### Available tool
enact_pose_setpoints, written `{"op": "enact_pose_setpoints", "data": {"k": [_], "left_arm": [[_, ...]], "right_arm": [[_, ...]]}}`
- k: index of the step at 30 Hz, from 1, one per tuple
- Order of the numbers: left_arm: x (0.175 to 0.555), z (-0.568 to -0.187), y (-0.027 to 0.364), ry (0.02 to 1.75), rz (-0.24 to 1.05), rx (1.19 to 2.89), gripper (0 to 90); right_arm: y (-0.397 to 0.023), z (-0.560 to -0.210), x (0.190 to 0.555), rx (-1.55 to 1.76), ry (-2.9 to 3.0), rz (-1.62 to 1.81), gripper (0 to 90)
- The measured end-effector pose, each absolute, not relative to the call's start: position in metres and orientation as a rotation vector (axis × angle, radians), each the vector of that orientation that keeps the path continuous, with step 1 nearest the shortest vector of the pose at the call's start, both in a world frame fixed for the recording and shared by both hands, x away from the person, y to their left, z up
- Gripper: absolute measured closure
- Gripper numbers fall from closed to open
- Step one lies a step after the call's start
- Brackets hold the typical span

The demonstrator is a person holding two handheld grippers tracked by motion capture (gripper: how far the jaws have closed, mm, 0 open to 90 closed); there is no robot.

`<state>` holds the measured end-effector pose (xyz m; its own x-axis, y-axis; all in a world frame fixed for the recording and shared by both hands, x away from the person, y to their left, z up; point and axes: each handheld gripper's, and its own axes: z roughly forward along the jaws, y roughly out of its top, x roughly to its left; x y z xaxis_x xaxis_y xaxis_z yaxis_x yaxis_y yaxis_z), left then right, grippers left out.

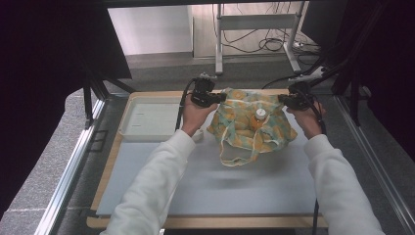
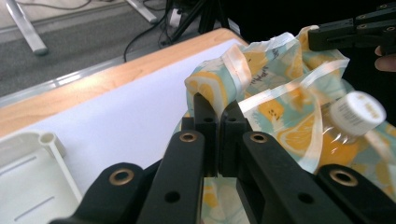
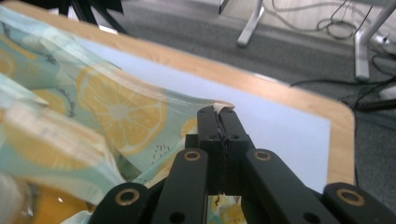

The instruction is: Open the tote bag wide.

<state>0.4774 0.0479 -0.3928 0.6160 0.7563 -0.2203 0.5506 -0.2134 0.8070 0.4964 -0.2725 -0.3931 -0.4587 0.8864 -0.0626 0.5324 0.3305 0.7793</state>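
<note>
left gripper point(image 2: 218, 108) clamps bag point(image 1: 244, 122) edge | right gripper point(image 3: 218, 114) clamps opposite edge | bottle point(image 1: 260, 116) inside bag

Grey carpet floor point(image 1: 161, 73), white wall point(image 1: 147, 29), metal desk legs point(image 1: 219, 44), tangled cables point(image 1: 264, 44) beyond

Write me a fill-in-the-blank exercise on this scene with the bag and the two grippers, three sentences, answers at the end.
1. The cloth bag held by the left gripper and the right gripper is printed with slices of ____.
2. The bottle standing in the bag has a ____ cap.
3. To the left of the bag in the high view, a white ____ rests on the table.

Missing words: lemon; white; tray
</note>
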Motion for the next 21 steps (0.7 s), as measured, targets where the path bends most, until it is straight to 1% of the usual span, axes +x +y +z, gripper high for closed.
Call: {"op": "enact_pose_setpoints", "data": {"k": [10,21], "left_arm": [[0.476,-0.416,0.047,1.050,0.237,1.937,88.6],[0.474,-0.435,0.049,1.060,0.214,1.972,88.6]], "right_arm": [[-0.276,-0.423,0.498,1.289,2.192,0.901,88.9],[-0.278,-0.444,0.497,1.308,2.249,0.872,88.9]]}}
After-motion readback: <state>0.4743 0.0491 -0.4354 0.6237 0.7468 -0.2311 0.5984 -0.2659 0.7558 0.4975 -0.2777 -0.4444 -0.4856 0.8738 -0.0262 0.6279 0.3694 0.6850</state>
